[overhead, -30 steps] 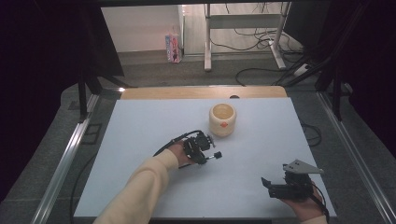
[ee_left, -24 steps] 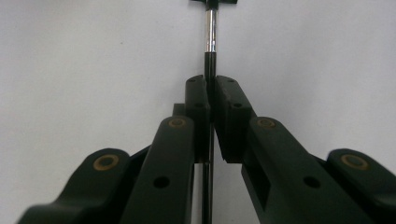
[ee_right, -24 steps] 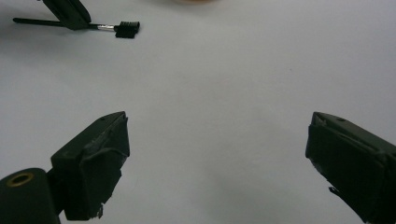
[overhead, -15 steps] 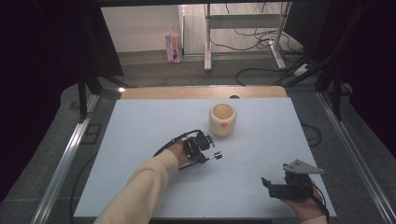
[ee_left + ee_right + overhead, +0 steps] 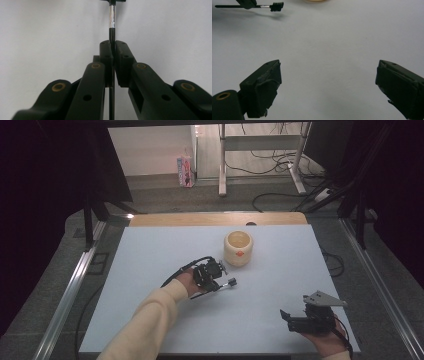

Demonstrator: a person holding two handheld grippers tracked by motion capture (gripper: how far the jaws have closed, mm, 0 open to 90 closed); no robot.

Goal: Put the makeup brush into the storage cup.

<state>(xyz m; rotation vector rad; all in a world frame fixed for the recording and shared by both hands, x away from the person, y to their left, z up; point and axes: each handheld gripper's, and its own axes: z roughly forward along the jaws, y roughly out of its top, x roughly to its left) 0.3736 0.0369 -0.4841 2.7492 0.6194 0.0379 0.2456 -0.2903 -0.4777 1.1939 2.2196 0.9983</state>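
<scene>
Left tongs [image 5: 113, 53]: clamped on thin brush [image 5: 231, 282], jaws just closing.
Right tongs [image 5: 328, 87]: wide, holding nothing.
Cup [image 5: 238, 247]: near brush.

A wide rectangular table [image 5: 150, 250] with a matt white top and a strip of bare pale wood along its far edge carries a squat, round cream-coloured cup [image 5: 238, 248] bearing a small orange mark, standing upright near the far middle.

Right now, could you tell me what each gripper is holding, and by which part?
The left gripper is shut on a small black brush, gripping its thin handle partway along, brush head sticking out ahead. The right gripper is open, holding nothing.
</scene>
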